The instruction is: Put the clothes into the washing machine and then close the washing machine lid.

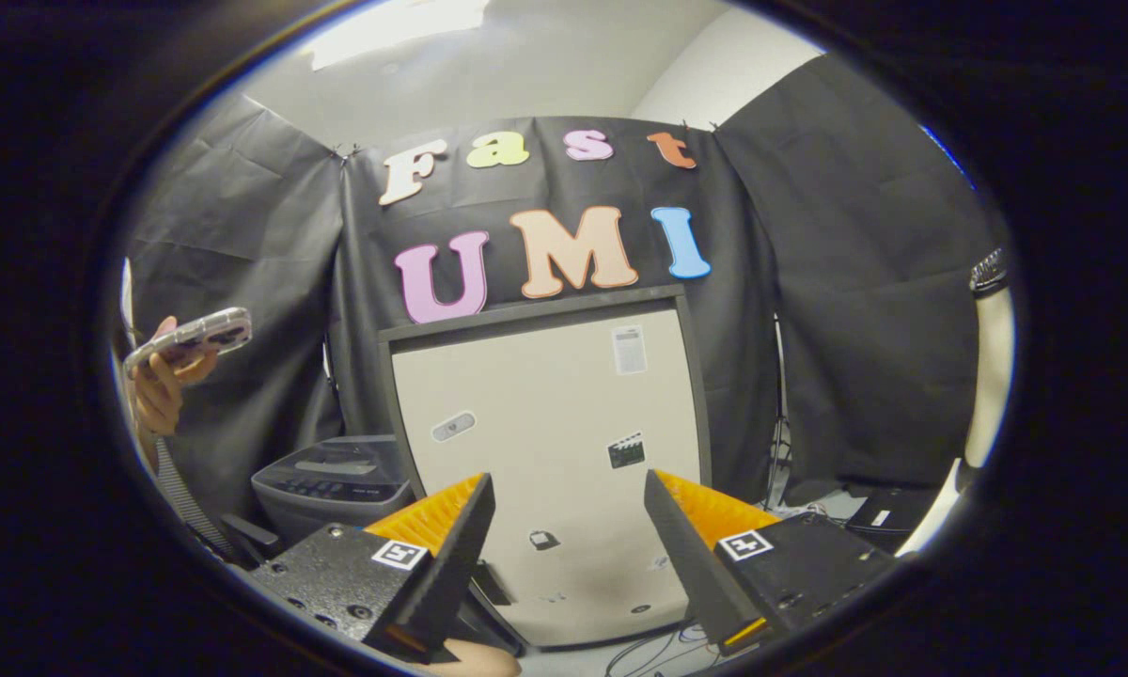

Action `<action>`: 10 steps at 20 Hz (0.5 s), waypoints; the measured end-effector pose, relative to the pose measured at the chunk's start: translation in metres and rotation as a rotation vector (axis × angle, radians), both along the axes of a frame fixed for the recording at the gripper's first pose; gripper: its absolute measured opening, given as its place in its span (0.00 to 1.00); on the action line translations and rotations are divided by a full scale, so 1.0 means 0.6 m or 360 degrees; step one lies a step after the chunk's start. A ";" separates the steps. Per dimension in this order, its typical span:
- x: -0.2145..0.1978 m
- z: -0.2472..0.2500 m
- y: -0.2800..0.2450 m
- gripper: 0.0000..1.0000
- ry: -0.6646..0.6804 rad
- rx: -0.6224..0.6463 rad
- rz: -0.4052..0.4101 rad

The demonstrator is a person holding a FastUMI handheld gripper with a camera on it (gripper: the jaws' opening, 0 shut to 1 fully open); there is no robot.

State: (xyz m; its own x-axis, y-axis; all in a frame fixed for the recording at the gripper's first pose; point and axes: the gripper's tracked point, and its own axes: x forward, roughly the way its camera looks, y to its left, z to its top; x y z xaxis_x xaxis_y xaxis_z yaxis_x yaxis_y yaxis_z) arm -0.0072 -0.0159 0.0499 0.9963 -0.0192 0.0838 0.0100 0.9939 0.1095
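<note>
The gripper (569,545) is seen at the bottom of the frame with its jaws spread wide apart and nothing held between them. Through the gap between the jaws, and rising to the centre of the frame, a tall beige panel with a dark frame (545,442) is seen; whether it is the washing machine's lid cannot be told. Several small stickers (628,350) are stuck on its face. At the lower left, just beside the panel, a grey box-shaped machine with a row of buttons (334,480) is seen; its top is closed, so its contents cannot be told. At the left of the frame a hand (158,390) is raised, holding a phone (190,338) in a clear case. At the lower right, cables (658,649) are seen lying below the panel.
</note>
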 end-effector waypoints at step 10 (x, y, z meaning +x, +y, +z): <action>-0.014 -0.022 0.002 0.97 -0.0050 -0.0017 0.0045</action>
